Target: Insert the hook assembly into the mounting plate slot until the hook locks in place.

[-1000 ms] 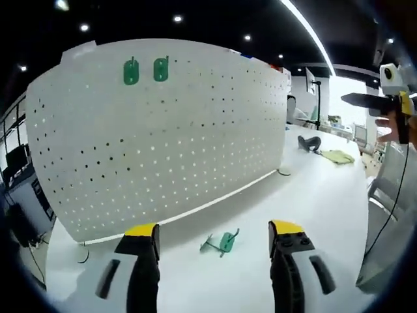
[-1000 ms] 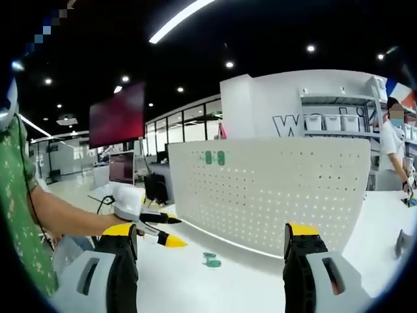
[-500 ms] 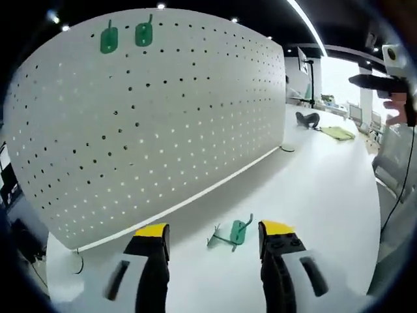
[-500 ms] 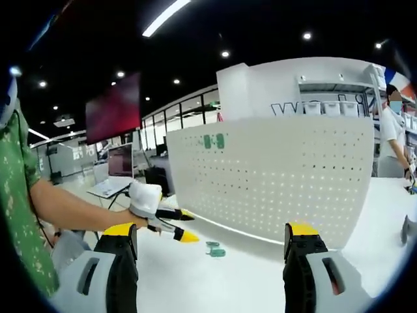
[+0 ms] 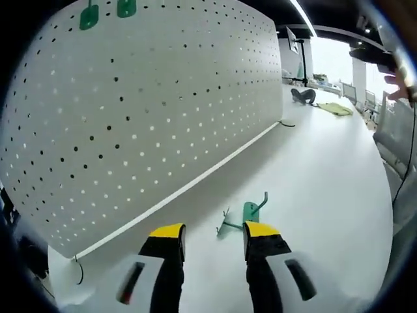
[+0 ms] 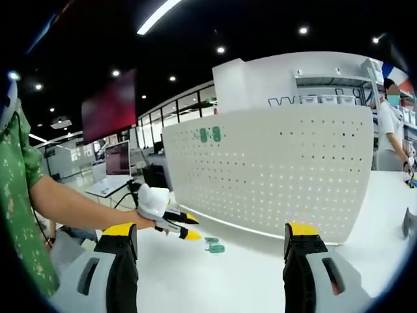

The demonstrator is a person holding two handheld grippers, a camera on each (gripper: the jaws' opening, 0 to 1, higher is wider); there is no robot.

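A small green plastic hook with thin wire prongs (image 5: 246, 216) lies flat on the white table (image 5: 326, 169), just ahead of the left gripper (image 5: 212, 236) and a little toward its right jaw. That gripper's yellow-tipped jaws stand apart, holding nothing. The tall white perforated pegboard panel (image 5: 150, 98) rises beyond, two green hooks (image 5: 104, 12) already mounted near its top. To pick up well, centre the hook between the jaws and close on its flat body, not the wires. The right gripper (image 6: 212, 238) hovers well back, jaws wide, nothing held.
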